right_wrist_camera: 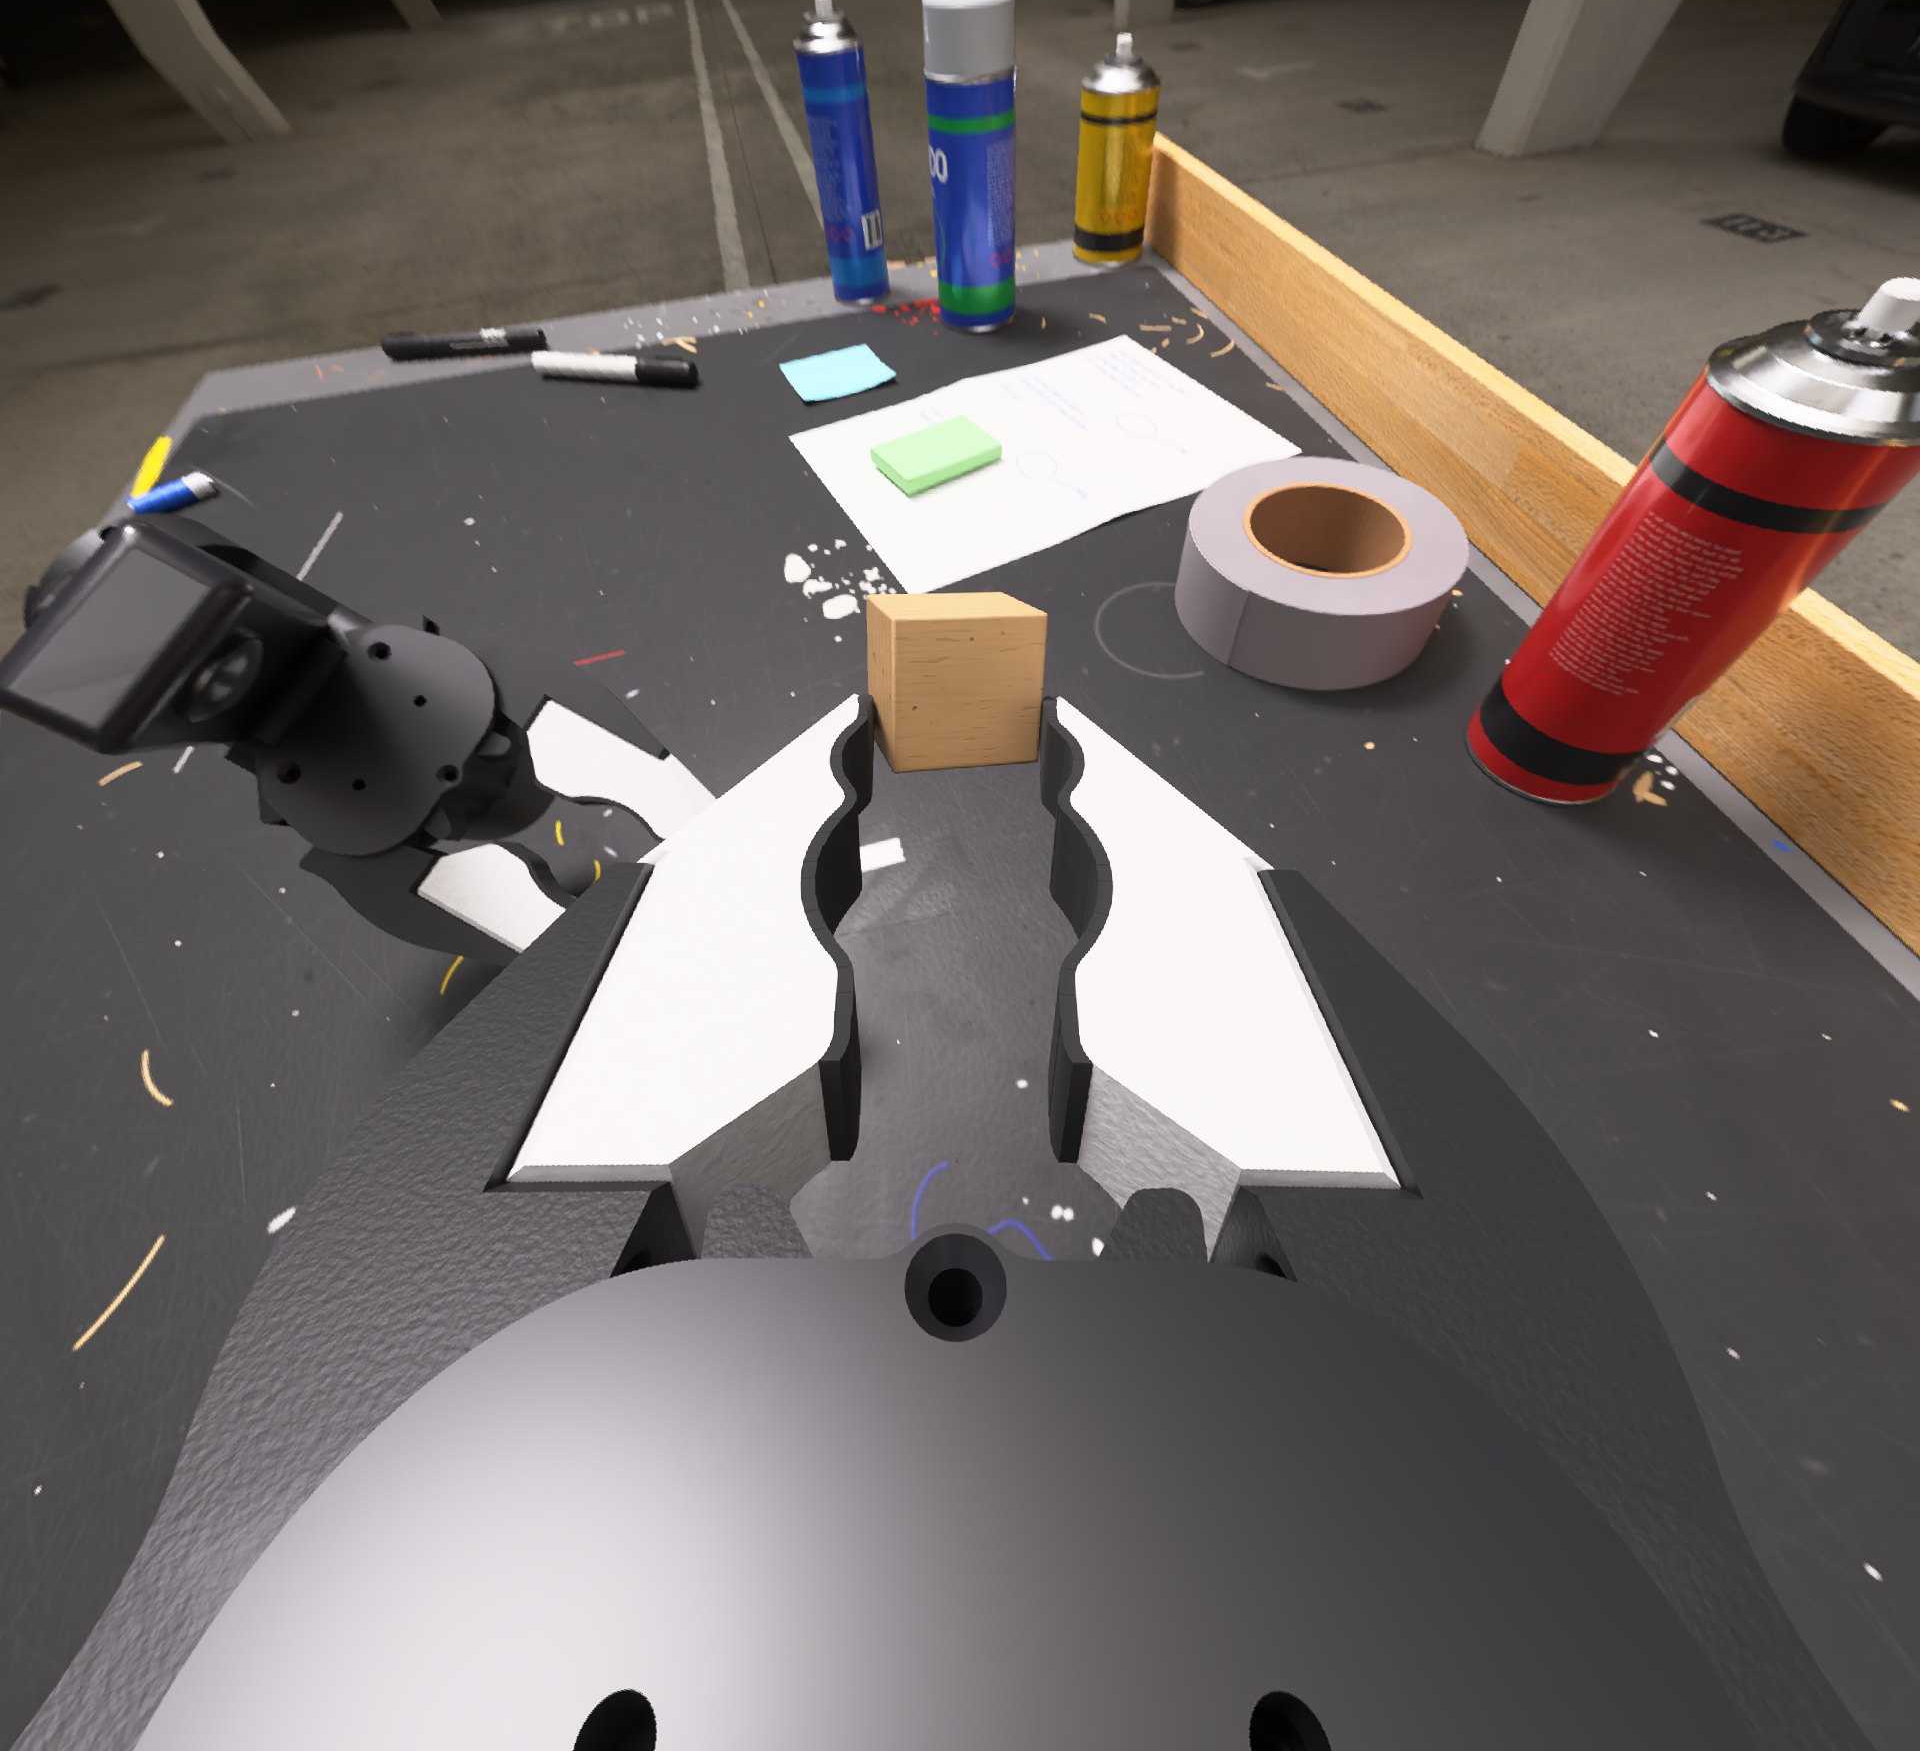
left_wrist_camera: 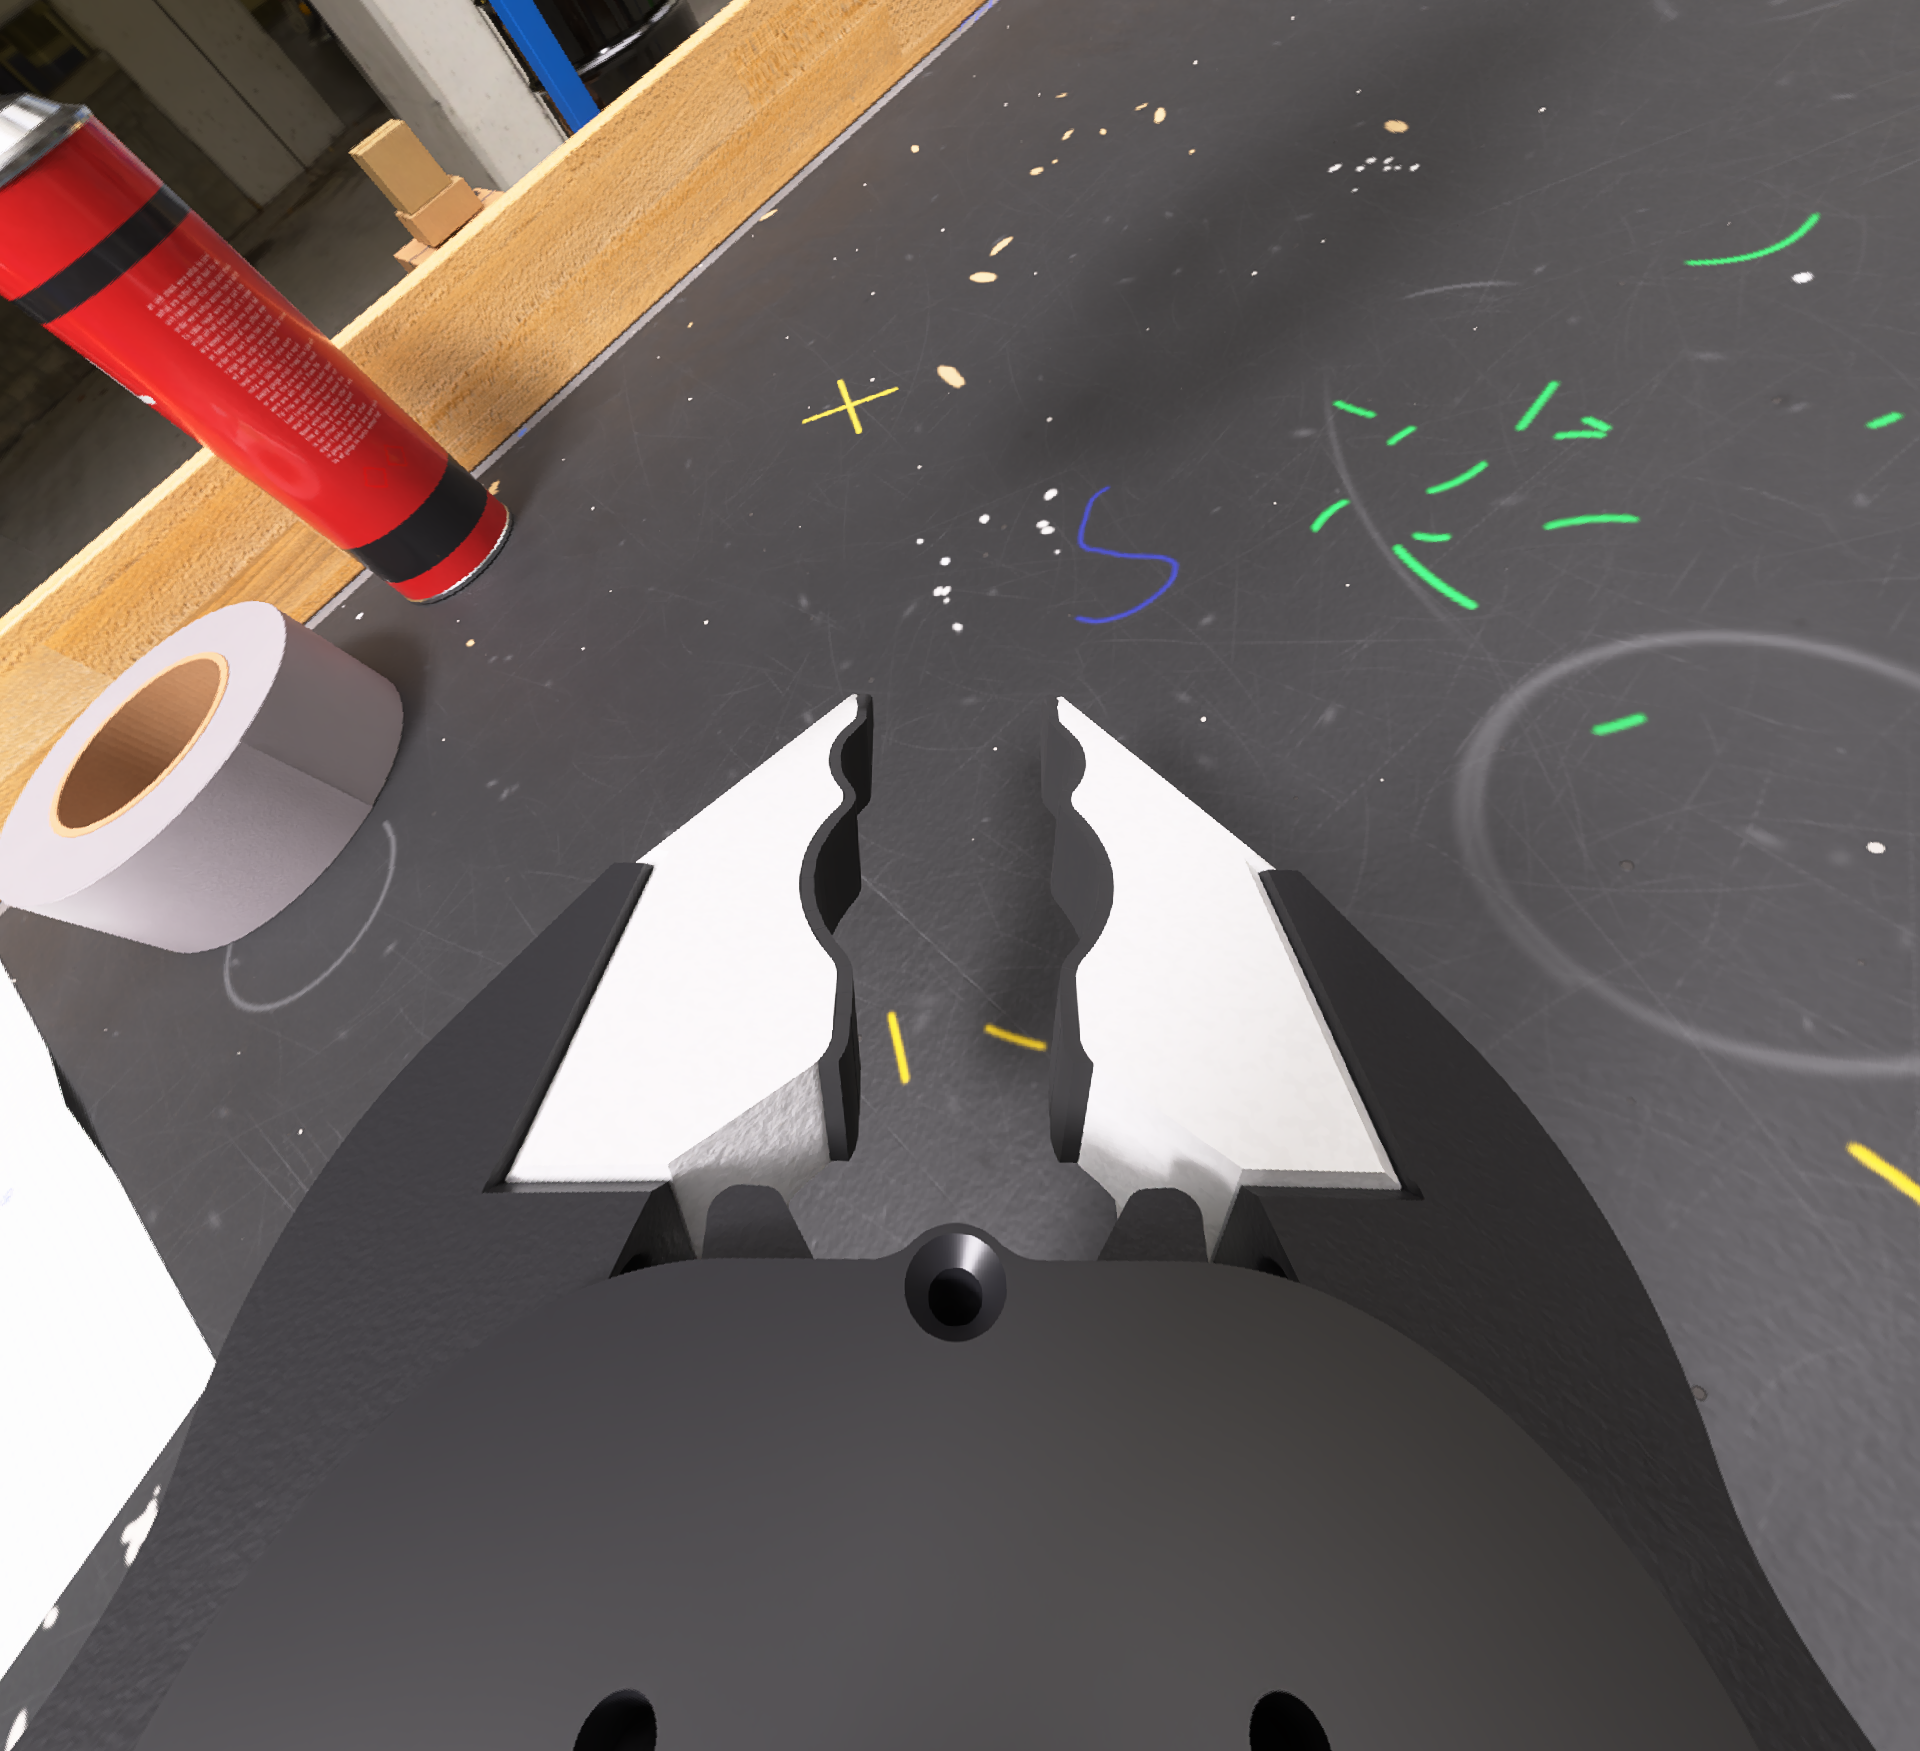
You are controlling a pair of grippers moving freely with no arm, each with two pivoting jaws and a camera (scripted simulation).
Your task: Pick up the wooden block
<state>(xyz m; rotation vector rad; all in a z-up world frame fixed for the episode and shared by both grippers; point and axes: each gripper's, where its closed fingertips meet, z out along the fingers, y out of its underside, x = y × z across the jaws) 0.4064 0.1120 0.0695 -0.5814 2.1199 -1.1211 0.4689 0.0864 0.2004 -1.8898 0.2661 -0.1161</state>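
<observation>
From the left wrist, the left gripper (left_wrist_camera: 956, 714) hangs low over the dark mat (left_wrist_camera: 1351, 766) with its jaws apart and nothing between them but scuffed surface and a couple of yellow marks; to its left lie a grey tape roll (left_wrist_camera: 197, 776) and a red can (left_wrist_camera: 239, 351) leaning against the wooden rail (left_wrist_camera: 727, 112); no block shows anywhere in this view, so this gripper looks idle as far as the task goes. From the right wrist, the right gripper (right_wrist_camera: 956, 714) is lined up on the block (right_wrist_camera: 956, 678), which sits upright on the mat (right_wrist_camera: 1455, 1078) just past the fingertips, its near lower corners level with the two tips; the jaws stand apart and the gap looks about as wide as the block, though whether the tips already touch its sides I cannot tell; the block seems still to rest on the mat, not lifted. The tape roll (right_wrist_camera: 1320, 569) lies near on the right, the red can (right_wrist_camera: 1704, 558) further right against the rail (right_wrist_camera: 1455, 371), a sheet of paper (right_wrist_camera: 1039, 454) with a green pad (right_wrist_camera: 935, 452) behind, and the left gripper (right_wrist_camera: 613, 844) low at the left, apart from the block. I would judge the step to be the final approach before the grasp; the next move calls for easing forward so the block sits deeper between the fingers, then closing squarely on its flat sides and lifting; with so tight a fit, a slight misalignment could push the block away instead.
</observation>
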